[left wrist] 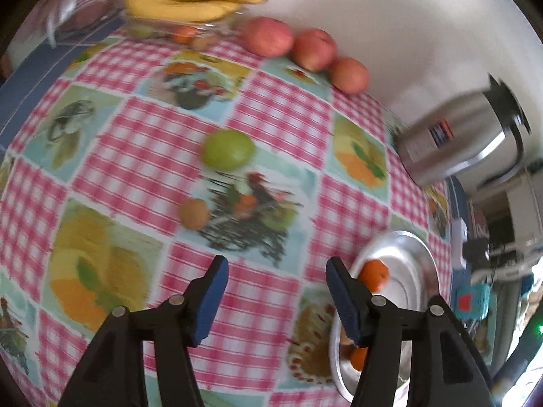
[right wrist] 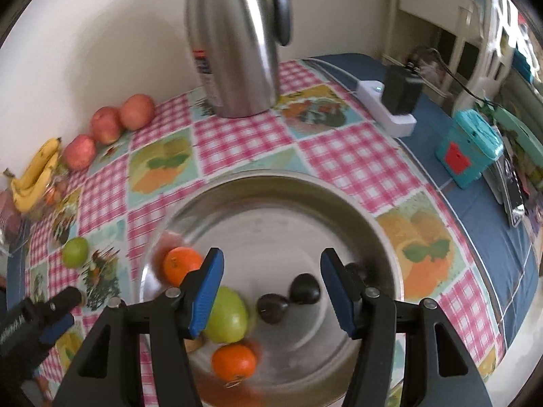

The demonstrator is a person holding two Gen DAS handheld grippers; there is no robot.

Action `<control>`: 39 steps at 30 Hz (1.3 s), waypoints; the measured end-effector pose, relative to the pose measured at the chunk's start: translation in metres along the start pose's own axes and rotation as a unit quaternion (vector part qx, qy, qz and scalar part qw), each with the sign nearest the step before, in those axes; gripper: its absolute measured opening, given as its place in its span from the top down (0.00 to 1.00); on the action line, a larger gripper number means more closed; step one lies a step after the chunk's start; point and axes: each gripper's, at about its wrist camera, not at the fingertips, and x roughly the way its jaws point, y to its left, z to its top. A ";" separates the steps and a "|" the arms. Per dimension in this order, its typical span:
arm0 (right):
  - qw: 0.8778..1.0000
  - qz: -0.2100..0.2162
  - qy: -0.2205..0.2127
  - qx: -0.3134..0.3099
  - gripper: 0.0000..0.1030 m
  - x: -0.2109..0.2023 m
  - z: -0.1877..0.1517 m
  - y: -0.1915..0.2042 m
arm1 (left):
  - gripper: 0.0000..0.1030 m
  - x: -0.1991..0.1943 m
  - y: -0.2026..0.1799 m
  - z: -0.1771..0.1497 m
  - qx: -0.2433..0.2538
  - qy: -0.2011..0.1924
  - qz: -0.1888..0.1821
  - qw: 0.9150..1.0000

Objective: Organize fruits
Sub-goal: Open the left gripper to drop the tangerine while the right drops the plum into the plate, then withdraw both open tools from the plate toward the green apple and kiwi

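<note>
Tray: two oranges, one green apple, two dark plums.
Counter: three red apples, one green apple.
Left gripper: apart, empty.
Right gripper: apart, empty.

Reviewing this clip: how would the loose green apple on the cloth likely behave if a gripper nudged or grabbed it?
The green apple looks round and smooth, so a nudge would probably roll it across the flat tablecloth. Its skin may slip between pads. It seems firm, likely tolerating a moderate squeeze.

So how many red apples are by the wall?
3, in a row along the wall: one nearest the steel jug, one in the middle, one beside the bananas.
</note>
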 end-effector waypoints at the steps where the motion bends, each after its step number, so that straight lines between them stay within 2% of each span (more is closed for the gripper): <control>1: 1.000 0.001 -0.001 -0.004 0.41 -0.001 -0.001 0.003 | 0.38 -0.002 0.006 0.002 -0.008 -0.002 0.002 1.000; 14: 0.994 0.046 0.003 -0.098 0.41 -0.009 -0.016 0.069 | 0.28 -0.014 0.066 0.024 -0.077 -0.036 0.047 0.995; 22: 0.986 0.066 0.022 -0.151 0.41 -0.001 -0.033 0.106 | 0.21 -0.021 0.074 0.029 -0.068 -0.052 0.058 0.995; 24: 0.984 0.069 0.026 -0.162 0.28 0.002 -0.036 0.114 | 0.16 -0.023 0.077 0.030 -0.064 -0.058 0.068 0.994; 25: 0.983 0.073 0.028 -0.165 0.26 0.003 -0.038 0.116 | 0.12 -0.023 0.078 0.032 -0.062 -0.060 0.071 0.994; 32: 0.979 0.093 0.035 -0.177 0.25 0.009 -0.045 0.132 | 0.01 -0.027 0.084 0.041 -0.037 -0.077 0.093 0.992; 35: 0.978 0.097 0.037 -0.181 0.13 0.012 -0.047 0.137 | 0.00 -0.026 0.083 0.044 -0.014 -0.082 0.105 0.991; 39: 0.976 0.101 0.036 -0.190 0.12 0.015 -0.049 0.144 | 0.00 -0.024 0.083 0.045 0.003 -0.081 0.113 0.990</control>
